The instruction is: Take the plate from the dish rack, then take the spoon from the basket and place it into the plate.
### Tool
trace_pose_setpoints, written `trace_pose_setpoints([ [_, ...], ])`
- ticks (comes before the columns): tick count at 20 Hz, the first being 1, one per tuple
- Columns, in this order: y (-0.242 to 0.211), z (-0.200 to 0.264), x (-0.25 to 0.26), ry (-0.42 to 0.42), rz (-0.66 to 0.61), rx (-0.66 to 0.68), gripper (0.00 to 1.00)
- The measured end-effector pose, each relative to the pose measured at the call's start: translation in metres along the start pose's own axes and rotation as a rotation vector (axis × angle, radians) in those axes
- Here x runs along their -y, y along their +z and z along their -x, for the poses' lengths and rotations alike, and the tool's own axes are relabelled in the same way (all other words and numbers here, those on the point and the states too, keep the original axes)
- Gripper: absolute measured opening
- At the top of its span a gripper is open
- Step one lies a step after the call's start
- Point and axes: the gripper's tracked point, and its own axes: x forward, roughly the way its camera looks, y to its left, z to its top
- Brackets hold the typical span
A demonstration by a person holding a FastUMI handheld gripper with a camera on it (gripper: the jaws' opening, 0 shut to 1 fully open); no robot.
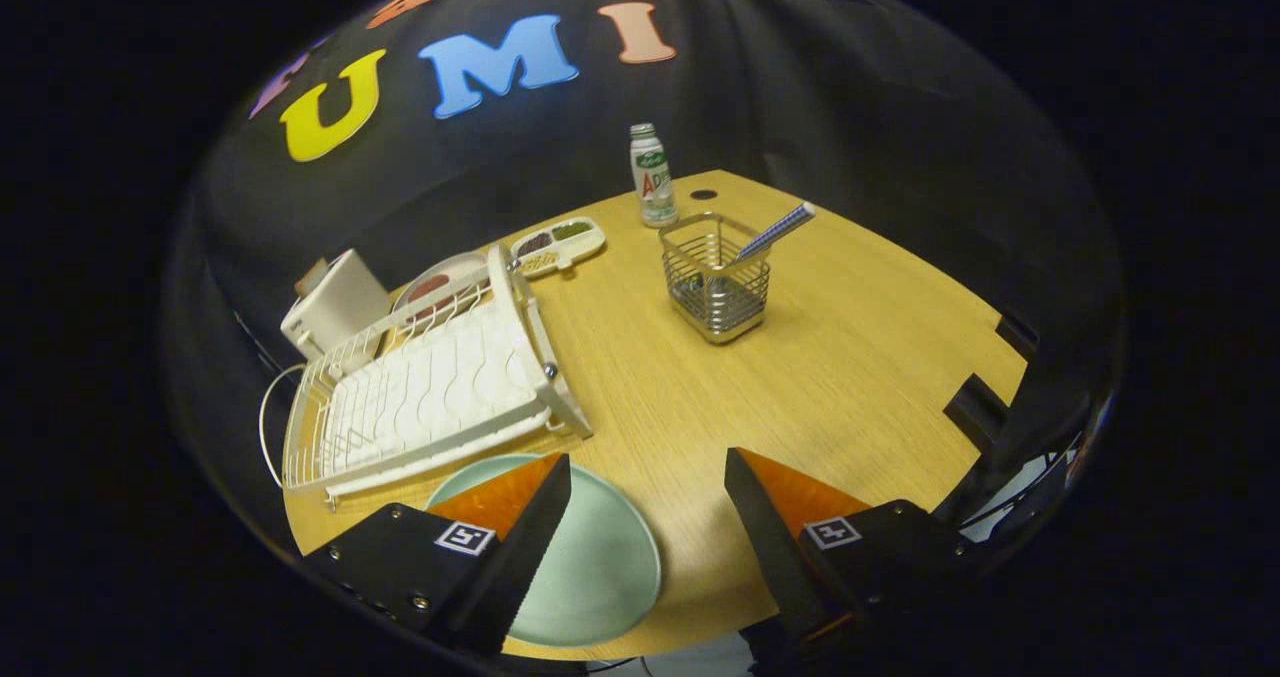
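**Gripper standing open over the plate, spoon in the basket**

Gripper view. Nearest the camera, the gripper (pixel 648 472) is hanging above the near edge of the wooden table (pixel 860 357) with its two fingers (pixel 530 517) spread wide apart and nothing between them; bare wood is showing in the gap. The jaws are gripping nothing.

The pale green plate (pixel 600 567) is lying flat on the table directly under and beside the left finger, which is covering part of its rim. The plate is sitting out of the dish rack, just in front of the rack's near corner and apart from it.

The white dish rack (pixel 430 387) is standing beyond the left finger, running away toward the booth wall. Its wire slots are holding nothing on the near side. At its far end a second, round plate (pixel 435 282) with a reddish centre is leaning or lying; which one cannot be told from here.

A white box-shaped appliance (pixel 335 307) is standing just beyond the rack's far left corner. A white divided tray (pixel 560 245) with dark fillings is lying just past the rack's far end.

The wire basket (pixel 715 282) is standing upright well ahead of the fingers, near the middle of the table. The spoon (pixel 775 232) is resting inside it, its blue-and-white handle sticking out tilted over the rim.

A small bottle (pixel 653 175) with a white cap is standing upright just beyond the basket, near the table's far edge.
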Motion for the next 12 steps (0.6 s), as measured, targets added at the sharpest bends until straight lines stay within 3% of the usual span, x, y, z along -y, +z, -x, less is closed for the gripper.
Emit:
trace_pose_setpoints([
  [5,0.065,-0.019,0.027,-0.096,-0.147,0.115,0.97],
  [12,0.121,-0.061,0.057,-0.186,-0.292,0.188,0.97],
])
